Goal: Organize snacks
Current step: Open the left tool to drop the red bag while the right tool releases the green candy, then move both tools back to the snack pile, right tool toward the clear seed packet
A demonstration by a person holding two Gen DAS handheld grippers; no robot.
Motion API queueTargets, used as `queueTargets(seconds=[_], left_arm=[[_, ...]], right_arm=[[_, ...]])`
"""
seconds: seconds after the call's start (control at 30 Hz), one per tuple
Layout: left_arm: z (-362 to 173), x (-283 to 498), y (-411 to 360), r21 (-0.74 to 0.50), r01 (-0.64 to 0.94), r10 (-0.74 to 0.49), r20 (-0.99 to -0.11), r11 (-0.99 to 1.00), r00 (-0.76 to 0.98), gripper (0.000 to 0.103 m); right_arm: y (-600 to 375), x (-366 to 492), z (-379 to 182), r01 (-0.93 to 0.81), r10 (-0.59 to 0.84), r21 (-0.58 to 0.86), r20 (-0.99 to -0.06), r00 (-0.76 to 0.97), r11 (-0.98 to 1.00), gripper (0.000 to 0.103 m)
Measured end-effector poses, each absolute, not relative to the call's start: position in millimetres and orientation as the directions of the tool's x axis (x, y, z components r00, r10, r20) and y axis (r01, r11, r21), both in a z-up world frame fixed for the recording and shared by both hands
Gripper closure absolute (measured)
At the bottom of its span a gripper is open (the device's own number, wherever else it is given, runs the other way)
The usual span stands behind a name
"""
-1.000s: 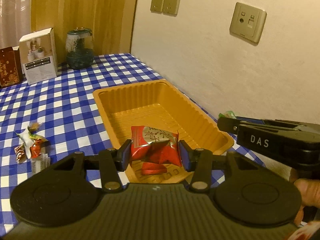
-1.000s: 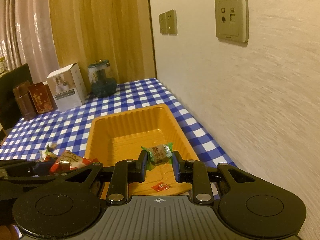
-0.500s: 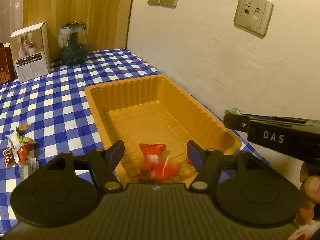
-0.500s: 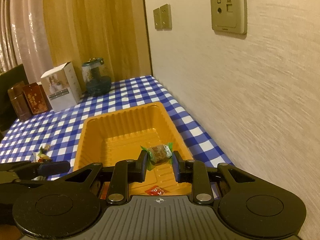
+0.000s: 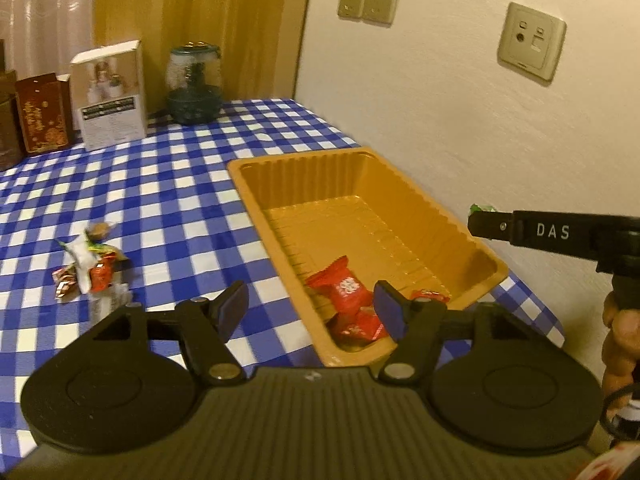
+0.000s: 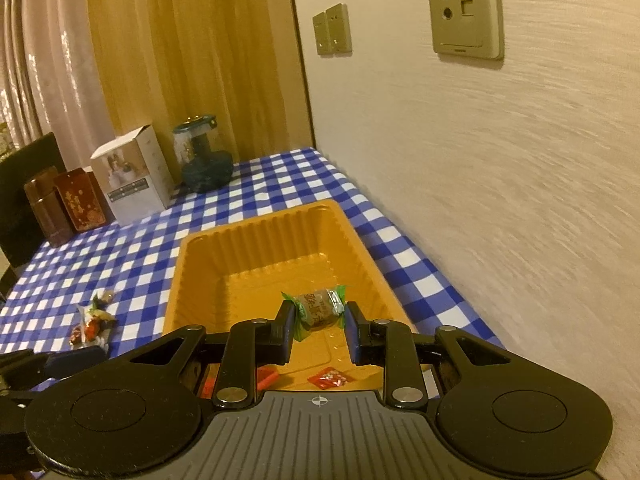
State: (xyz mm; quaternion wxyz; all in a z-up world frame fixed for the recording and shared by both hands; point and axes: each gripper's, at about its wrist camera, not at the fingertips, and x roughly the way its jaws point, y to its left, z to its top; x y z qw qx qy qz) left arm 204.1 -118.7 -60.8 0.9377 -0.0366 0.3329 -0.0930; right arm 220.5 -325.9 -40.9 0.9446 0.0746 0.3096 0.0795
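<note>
An orange plastic tray lies on the blue checked tablecloth beside the wall. Red-wrapped snacks rest in its near end. My left gripper hovers over that near end with its jaws open and nothing between the pads. My right gripper is shut on a green-wrapped brown candy above the tray; it also shows in the left wrist view as a black finger at the right. A small heap of loose wrapped sweets lies left of the tray.
At the back stand a white carton, dark red boxes and a dark glass jar. The wall with sockets runs close along the tray's right side. A hand grips the right tool.
The left gripper opened and dropped its red packet into the tray, where it now lies with the other red snack. The left view swung left. The right gripper kept its candy.
</note>
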Motion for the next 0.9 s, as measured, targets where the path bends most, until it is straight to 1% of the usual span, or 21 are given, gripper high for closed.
queueTargets(seconds=[0.1, 0.13, 0.17, 0.2, 0.23, 0.57, 0.9], left_arm=[[-60, 202, -111, -0.137, 0.128, -0.186, -0.62, 0.982, 0.763, 0.037], [-60, 201, -109, -0.136, 0.125, -0.182, -0.621, 0.983, 0.763, 0.037], [-61, 200, -107, -0.133, 0.12, -0.178, -0.621, 0.984, 0.763, 0.037], [-61, 199, -106, -0.133, 0.116, -0.174, -0.622, 0.984, 0.763, 0.037], [-61, 198, -103, -0.134, 0.113, -0.173, -0.623, 0.984, 0.763, 0.037], [-61, 184, -91, -0.151, 0.073, -0.152, -0.625, 0.986, 0.765, 0.037], [-54, 160, -85, -0.158, 0.064, -0.15, -0.623, 0.985, 0.767, 0.037]], right_arm=[[-325, 227, -41, -0.123, 0.236, 0.231, -0.568, 0.788, 0.965, 0.076], [-325, 229, -41, -0.133, 0.261, 0.258, -0.566, 0.782, 0.957, 0.065], [-326, 231, -41, -0.132, 0.273, 0.278, -0.564, 0.779, 0.951, 0.041], [-326, 232, -40, -0.127, 0.278, 0.293, -0.561, 0.78, 0.947, 0.031], [-326, 232, -40, -0.12, 0.279, 0.307, -0.553, 0.785, 0.944, 0.027], [-328, 217, -36, -0.081, 0.246, 0.301, -0.567, 0.786, 0.95, 0.027], [-323, 192, -20, -0.079, 0.247, 0.31, -0.553, 0.796, 0.947, 0.027]])
